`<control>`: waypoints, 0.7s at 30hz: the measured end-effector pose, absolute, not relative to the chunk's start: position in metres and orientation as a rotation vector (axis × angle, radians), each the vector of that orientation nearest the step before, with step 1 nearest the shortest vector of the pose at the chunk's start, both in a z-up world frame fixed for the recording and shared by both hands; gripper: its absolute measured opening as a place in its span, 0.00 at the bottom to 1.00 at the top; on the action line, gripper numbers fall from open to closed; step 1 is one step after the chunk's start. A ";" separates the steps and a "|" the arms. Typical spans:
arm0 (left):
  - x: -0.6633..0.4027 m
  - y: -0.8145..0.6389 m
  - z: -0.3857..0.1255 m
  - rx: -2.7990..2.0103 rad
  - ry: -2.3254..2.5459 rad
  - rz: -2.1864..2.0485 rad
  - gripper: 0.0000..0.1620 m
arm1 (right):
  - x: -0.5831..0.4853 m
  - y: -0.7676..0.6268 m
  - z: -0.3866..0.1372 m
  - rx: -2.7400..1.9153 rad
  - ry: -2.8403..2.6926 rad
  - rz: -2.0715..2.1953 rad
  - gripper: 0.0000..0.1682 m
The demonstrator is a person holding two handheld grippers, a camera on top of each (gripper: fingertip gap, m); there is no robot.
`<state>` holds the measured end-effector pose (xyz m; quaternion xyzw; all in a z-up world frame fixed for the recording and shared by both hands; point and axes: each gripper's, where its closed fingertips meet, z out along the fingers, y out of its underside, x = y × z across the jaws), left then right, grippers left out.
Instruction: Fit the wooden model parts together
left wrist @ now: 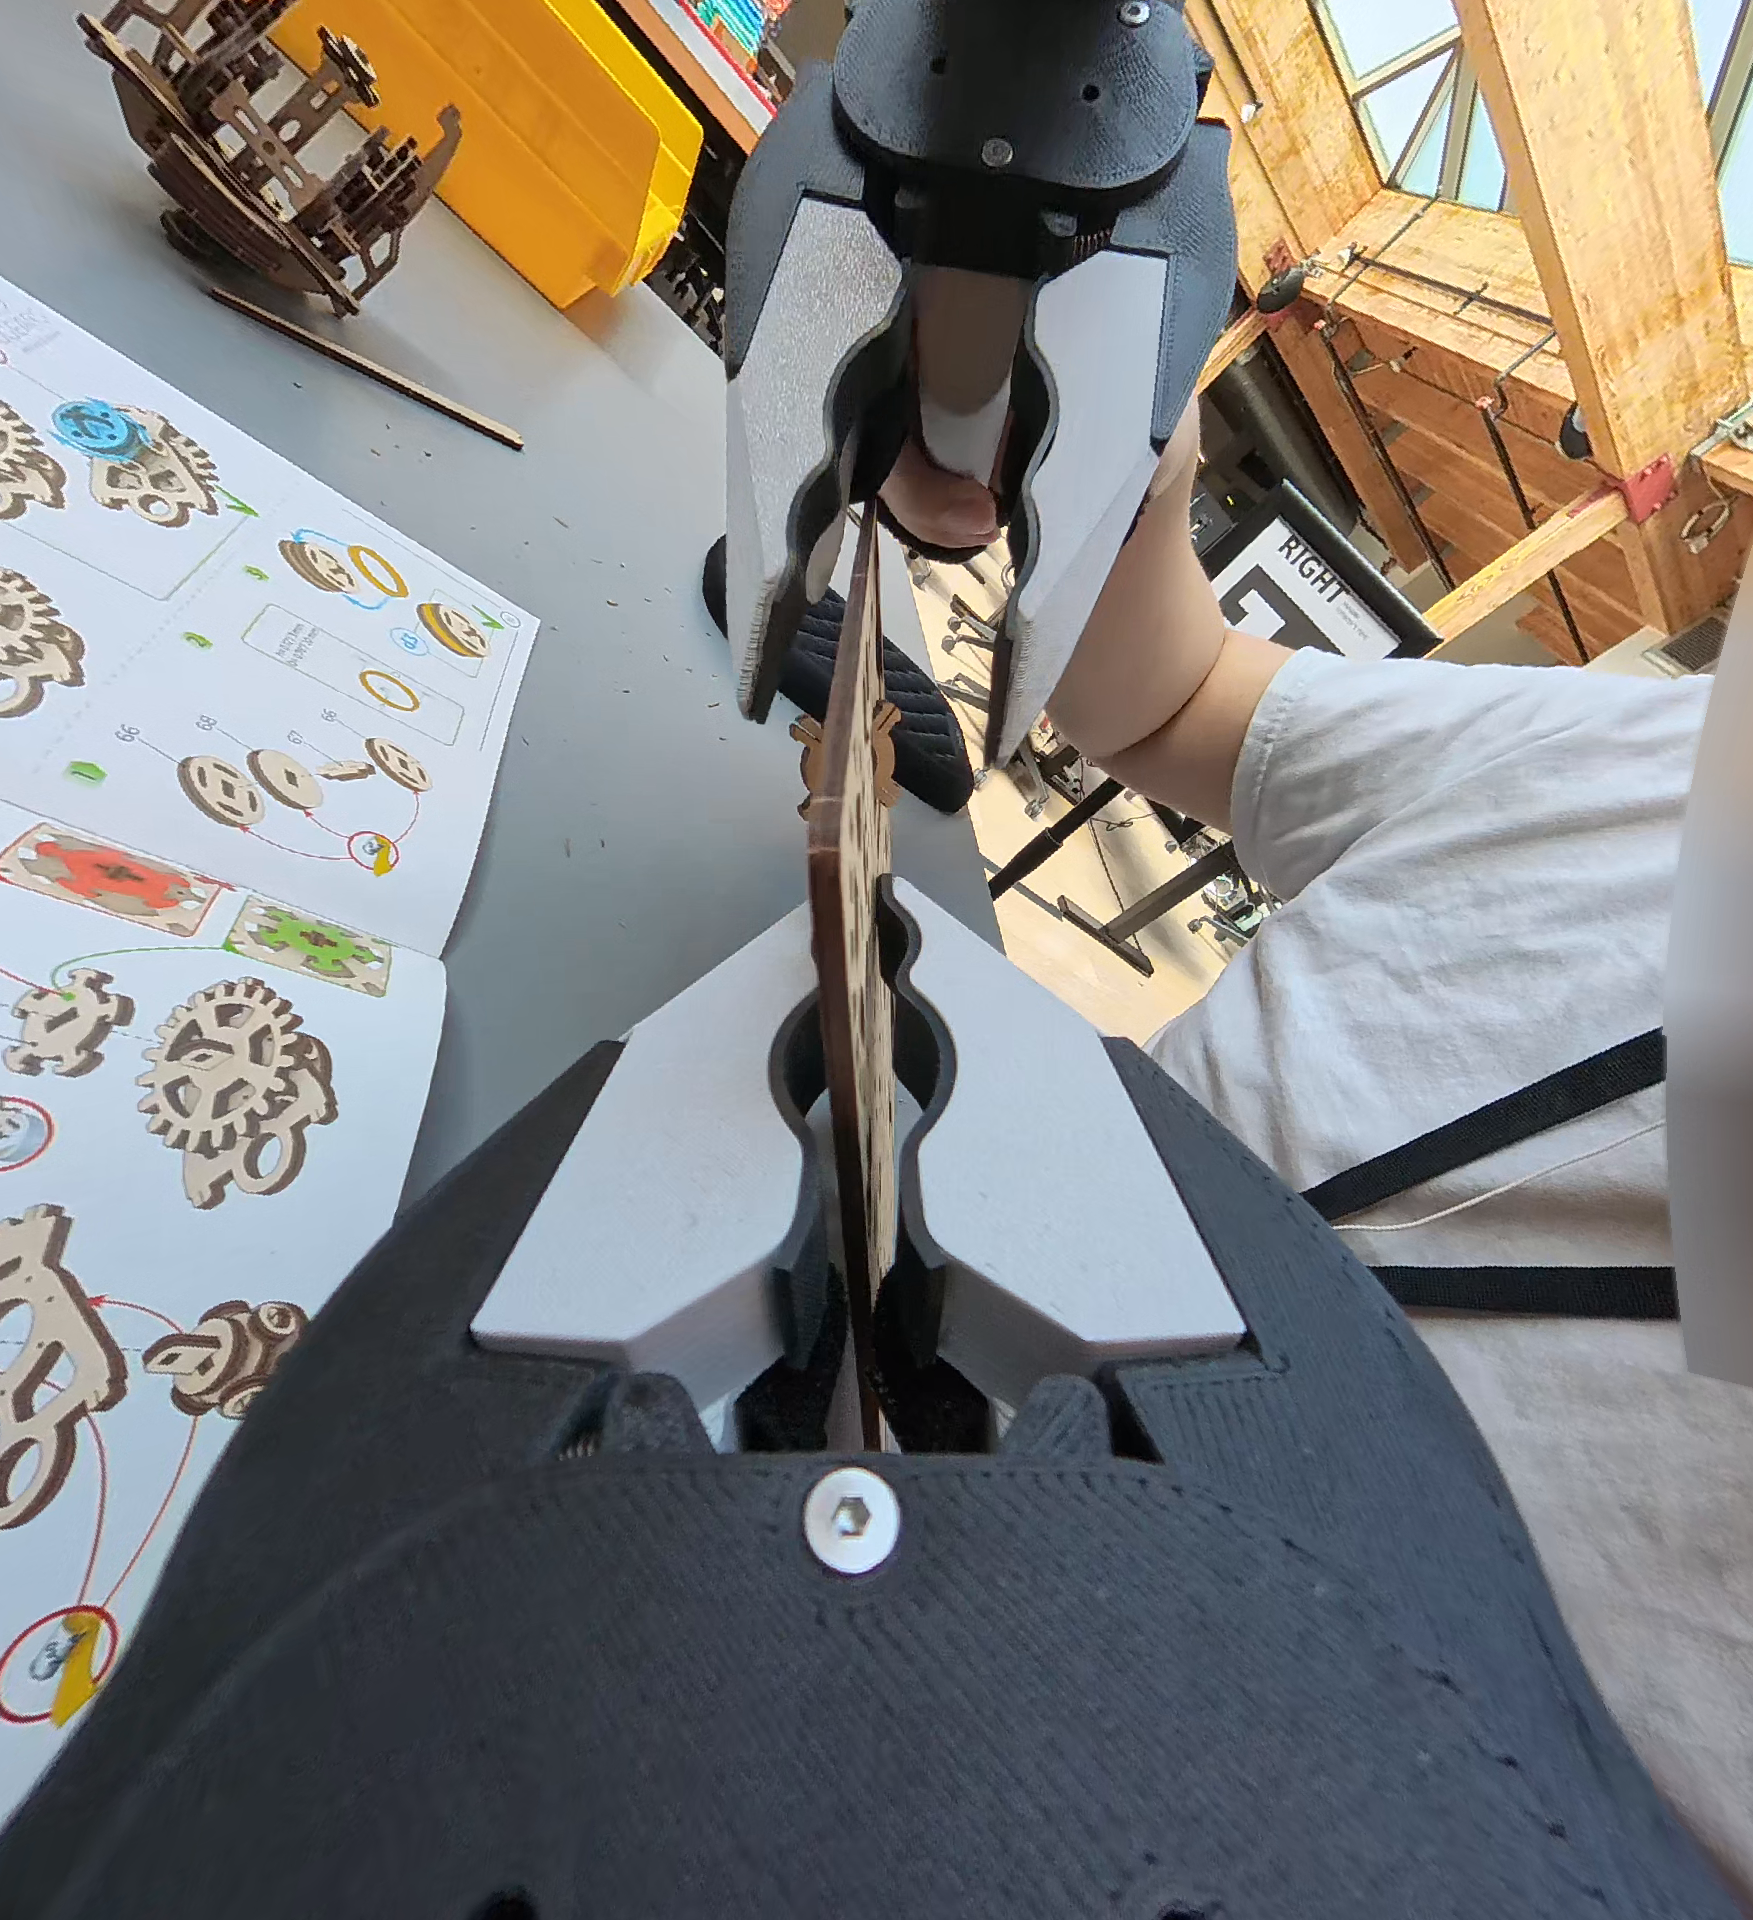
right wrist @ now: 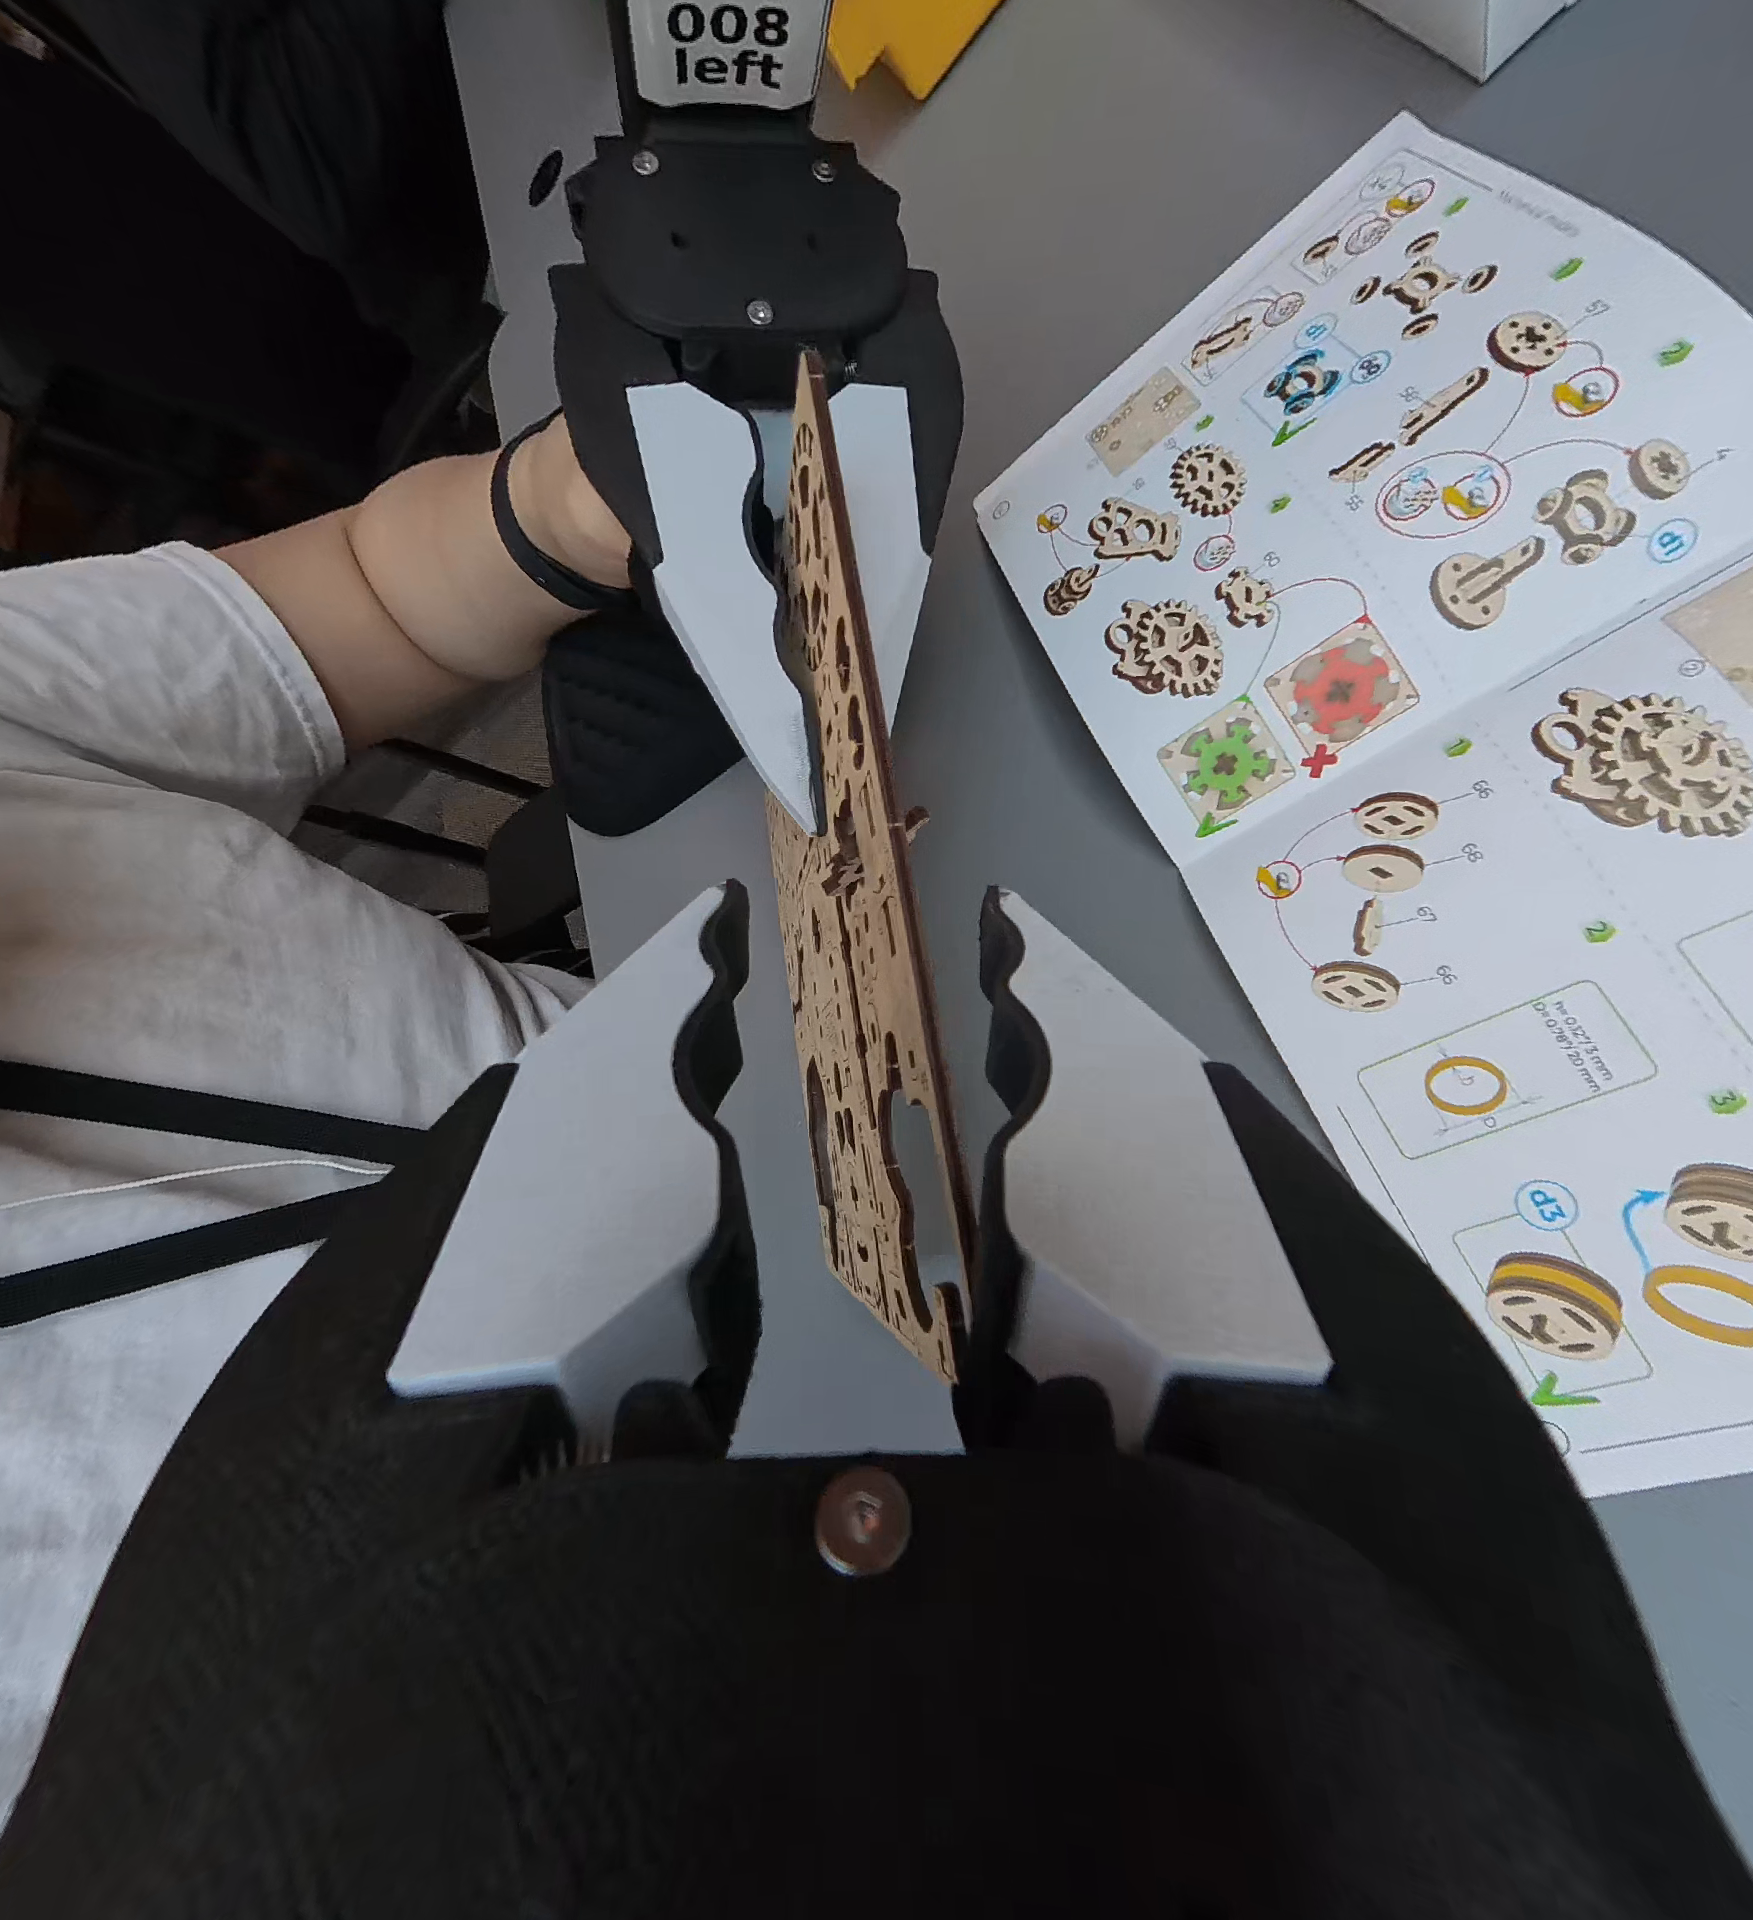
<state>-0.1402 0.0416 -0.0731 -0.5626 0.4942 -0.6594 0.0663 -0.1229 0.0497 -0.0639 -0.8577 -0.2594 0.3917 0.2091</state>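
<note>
In our left wrist view, the instruction sheet (left wrist: 176, 727) lies flat on the grey table (left wrist: 591, 499) from 8 to 10 o'clock, with the partly built wooden model (left wrist: 259, 156) at 11 o'clock beside a loose wooden strip (left wrist: 363, 369) and a yellow bin (left wrist: 550, 135). At centre we see our left gripper (left wrist: 856, 935) clenched on the wooden parts sheet (left wrist: 851, 935), held edge-on above the table. At 12 o'clock our right gripper (left wrist: 882, 717) faces us, its fingers spread either side of the sheet's far end. At 3 o'clock is a white sleeve (left wrist: 1454, 831).

In our right wrist view, the right gripper (right wrist: 856, 894) stands released around the sheet (right wrist: 851, 935), whose near corner lies against the right finger's pad, while the left gripper (right wrist: 841, 800) pinches it at 12 o'clock.
</note>
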 end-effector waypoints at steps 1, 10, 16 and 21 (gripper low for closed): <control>-0.140 0.041 -0.074 -1.700 1.493 -1.988 0.00 | -0.123 0.052 -0.068 -2.402 -0.713 1.077 0.24; -0.141 0.039 -0.074 -1.699 1.502 -2.006 0.00 | -0.129 0.051 -0.069 -2.418 -0.783 1.047 0.08; -0.141 0.036 -0.075 -1.705 1.517 -2.021 0.00 | -0.130 0.047 -0.070 -2.421 -0.819 1.070 0.06; -0.141 0.035 -0.076 -1.715 1.512 -2.050 0.00 | -0.131 0.044 -0.069 -2.417 -0.845 1.061 0.05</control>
